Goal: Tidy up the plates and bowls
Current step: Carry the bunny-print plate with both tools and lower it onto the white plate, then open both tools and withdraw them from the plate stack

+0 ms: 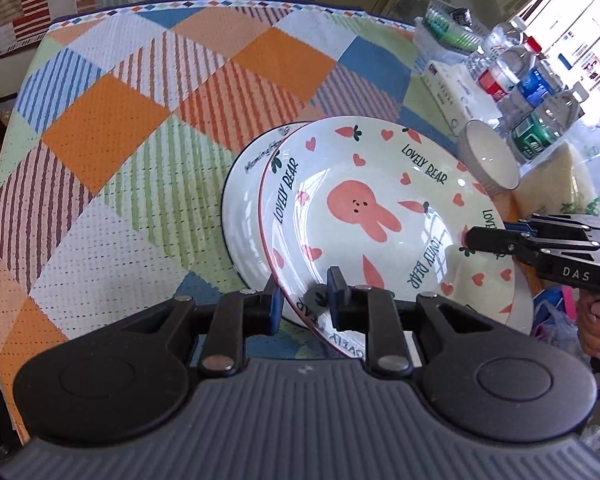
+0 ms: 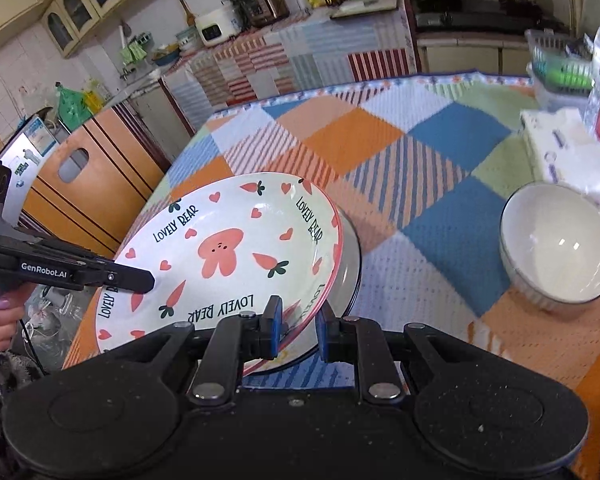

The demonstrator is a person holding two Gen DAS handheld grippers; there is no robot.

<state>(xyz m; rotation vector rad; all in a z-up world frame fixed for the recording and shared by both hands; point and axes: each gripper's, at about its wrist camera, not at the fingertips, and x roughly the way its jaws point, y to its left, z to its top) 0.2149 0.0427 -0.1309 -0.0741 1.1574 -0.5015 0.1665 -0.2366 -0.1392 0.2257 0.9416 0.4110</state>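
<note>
On the checked tablecloth (image 1: 140, 128), toward its near right part in the left wrist view, a plain white plate (image 1: 242, 200) lies flat, and the rabbit plate (image 1: 364, 216), lettered "LOVELY BEAR", hangs tilted just above it, overlapping most of it so that only the lower plate's left crescent shows. Going left to right, the left gripper (image 1: 304, 300) pinches the rabbit plate's near rim between its blue pads, one pad under the rim and one on top, the jaws drawn in narrow on the edge. Across the plate, the right gripper (image 2: 298, 326) nips the opposite rim in the same narrow hold, and the person's hand (image 1: 598, 320) shows on its handle. From the right wrist view the rabbit plate sits slanted with its far edge close over the lower plate; whether the two already touch I cannot tell. Further right, a white bowl (image 2: 558, 246) stands alone and upright on the cloth, well apart from the plates, with water bottles (image 1: 540, 92) and a tissue pack (image 1: 450, 80) crowded beyond it. By my reading the stacking of the plates is nearly made but not finished: the rabbit plate has yet to settle flat and be let go, and the bowl looks untouched, so roughly half the tidying remains.
</note>
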